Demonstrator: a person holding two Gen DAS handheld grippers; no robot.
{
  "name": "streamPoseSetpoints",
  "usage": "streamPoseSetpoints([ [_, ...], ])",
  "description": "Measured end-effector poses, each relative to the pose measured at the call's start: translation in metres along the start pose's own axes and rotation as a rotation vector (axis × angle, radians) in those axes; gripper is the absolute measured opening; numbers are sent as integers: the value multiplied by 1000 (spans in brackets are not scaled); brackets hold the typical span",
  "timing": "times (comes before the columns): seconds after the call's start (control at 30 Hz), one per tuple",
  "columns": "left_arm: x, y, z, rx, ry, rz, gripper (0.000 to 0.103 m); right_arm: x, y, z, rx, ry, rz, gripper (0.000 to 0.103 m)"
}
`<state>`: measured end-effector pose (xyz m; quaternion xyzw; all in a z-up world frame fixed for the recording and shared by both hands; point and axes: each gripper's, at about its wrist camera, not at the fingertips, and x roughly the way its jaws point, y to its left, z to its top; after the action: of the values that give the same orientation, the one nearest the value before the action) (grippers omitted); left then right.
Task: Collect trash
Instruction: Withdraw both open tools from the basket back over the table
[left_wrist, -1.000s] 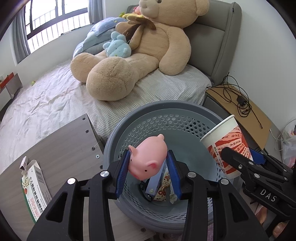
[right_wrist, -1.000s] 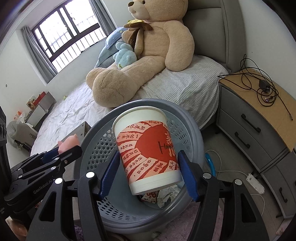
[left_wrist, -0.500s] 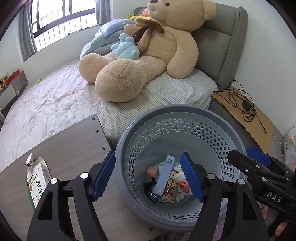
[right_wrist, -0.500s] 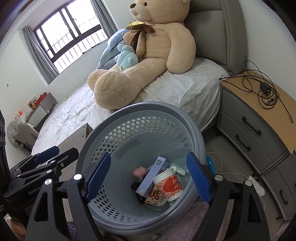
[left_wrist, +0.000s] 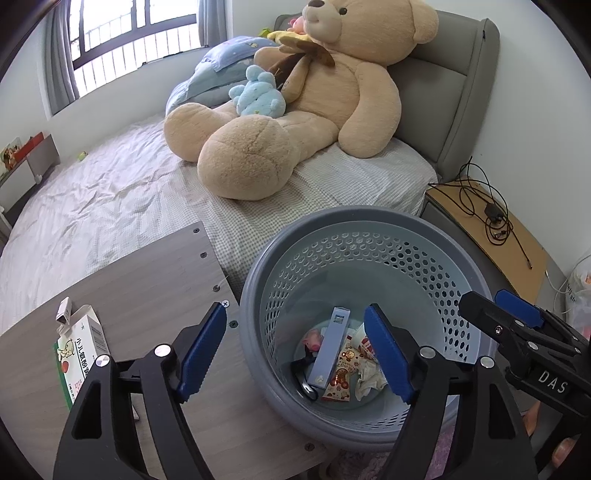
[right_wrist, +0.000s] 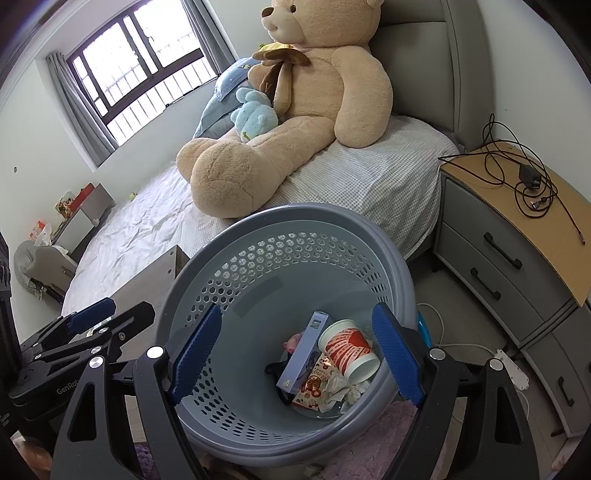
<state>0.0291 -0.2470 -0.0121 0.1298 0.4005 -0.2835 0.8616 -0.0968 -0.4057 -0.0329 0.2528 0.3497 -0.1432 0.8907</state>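
A grey perforated trash basket (left_wrist: 369, 225) stands below both grippers and also shows in the right wrist view (right_wrist: 295, 218). In it lie a red-and-white paper cup (right_wrist: 349, 349), a pink pig toy (left_wrist: 312, 336), a blue box (left_wrist: 330, 347), a snack wrapper (left_wrist: 341, 384) and crumpled paper (left_wrist: 369, 376). My left gripper (left_wrist: 295, 350) is open and empty over the basket's left rim. My right gripper (right_wrist: 295, 349) is open and empty over the basket. A green-and-white carton (left_wrist: 79, 354) lies on the wooden table (left_wrist: 147, 280) at the left.
A bed (left_wrist: 110, 199) with a big tan teddy bear (left_wrist: 295, 110) lies behind the basket. A nightstand (right_wrist: 517, 236) with tangled cables (right_wrist: 524, 177) stands at the right. A power strip (right_wrist: 513, 371) and cord lie on the floor.
Both grippers opened: the pig toy and the paper cup dropped into the basket, where they now lie still. Both grippers have drawn back slightly.
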Motion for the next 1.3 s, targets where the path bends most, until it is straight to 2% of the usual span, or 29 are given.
streamPoseSetpoints([
  [0.8,-34,44,-22,-85,-38,29,80,-13,45,-9,-86,-16,11,80],
  [1.3,-58,96,-47,-190,-53,129,83,-18,93,-30,-173,-12,83,80],
])
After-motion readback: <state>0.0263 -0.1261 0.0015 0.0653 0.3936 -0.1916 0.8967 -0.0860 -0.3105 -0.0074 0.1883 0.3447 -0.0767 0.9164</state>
